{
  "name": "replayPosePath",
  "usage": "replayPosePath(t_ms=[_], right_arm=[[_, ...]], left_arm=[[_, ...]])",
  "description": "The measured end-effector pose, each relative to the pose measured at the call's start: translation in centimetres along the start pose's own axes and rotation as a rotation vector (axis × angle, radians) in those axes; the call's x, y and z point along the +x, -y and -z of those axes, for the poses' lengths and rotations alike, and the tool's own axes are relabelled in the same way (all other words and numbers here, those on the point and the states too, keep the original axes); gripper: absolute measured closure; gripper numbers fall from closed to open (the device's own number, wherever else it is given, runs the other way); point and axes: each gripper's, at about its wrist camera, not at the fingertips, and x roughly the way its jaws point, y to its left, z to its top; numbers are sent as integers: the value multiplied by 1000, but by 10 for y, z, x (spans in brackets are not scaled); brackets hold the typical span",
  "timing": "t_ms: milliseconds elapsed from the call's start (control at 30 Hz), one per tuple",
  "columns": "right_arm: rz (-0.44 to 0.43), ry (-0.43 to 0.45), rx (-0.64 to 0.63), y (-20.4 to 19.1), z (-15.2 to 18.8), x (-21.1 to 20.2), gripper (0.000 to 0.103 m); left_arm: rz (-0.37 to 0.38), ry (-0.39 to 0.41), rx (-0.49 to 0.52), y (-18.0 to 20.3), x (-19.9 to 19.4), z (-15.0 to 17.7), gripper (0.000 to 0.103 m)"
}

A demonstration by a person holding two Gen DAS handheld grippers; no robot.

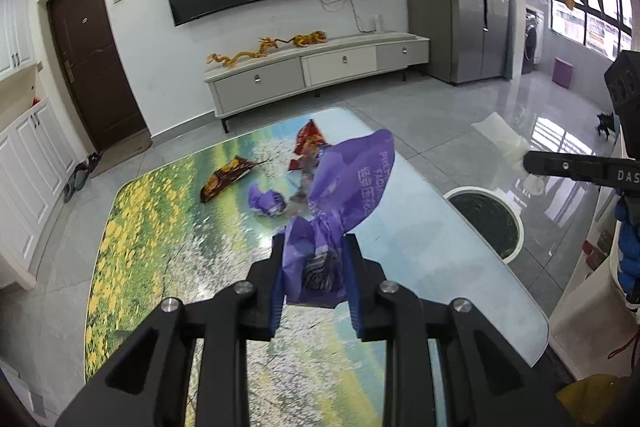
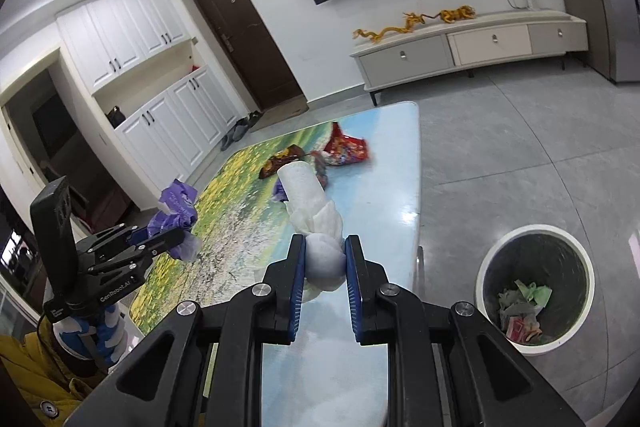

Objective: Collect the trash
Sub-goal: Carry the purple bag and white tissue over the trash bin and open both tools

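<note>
My left gripper (image 1: 314,247) is shut on a crumpled purple wrapper (image 1: 344,187), held above the table (image 1: 168,235). My right gripper (image 2: 325,247) is shut on a wad of white tissue (image 2: 316,215) that sticks out past the fingertips. In the right wrist view the left gripper (image 2: 176,239) shows at the left with the purple wrapper (image 2: 176,207). On the table lie a red snack bag (image 1: 308,143), a brown wrapper (image 1: 224,179) and a small purple wrapper (image 1: 268,203). A white trash bin (image 2: 536,287) with trash inside stands on the floor right of the table.
The table (image 2: 248,227) has a flowery printed top. A TV cabinet (image 1: 316,71) stands against the far wall under a large TV. White cupboards (image 2: 160,107) and a dark door (image 2: 244,39) are at the left. Grey tiled floor lies around the bin (image 1: 488,219).
</note>
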Motion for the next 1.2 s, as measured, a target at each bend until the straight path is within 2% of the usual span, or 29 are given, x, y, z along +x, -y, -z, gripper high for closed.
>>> replayPosePath(t_ms=[400, 733, 1200], right_arm=[[49, 27, 91, 50, 13, -13, 84], [101, 55, 186, 96, 18, -23, 84], [158, 63, 284, 152, 20, -26, 84]], left_arm=[[44, -12, 118, 51, 21, -28, 78], [113, -27, 231, 103, 49, -51, 78], [186, -70, 323, 157, 94, -68, 78]])
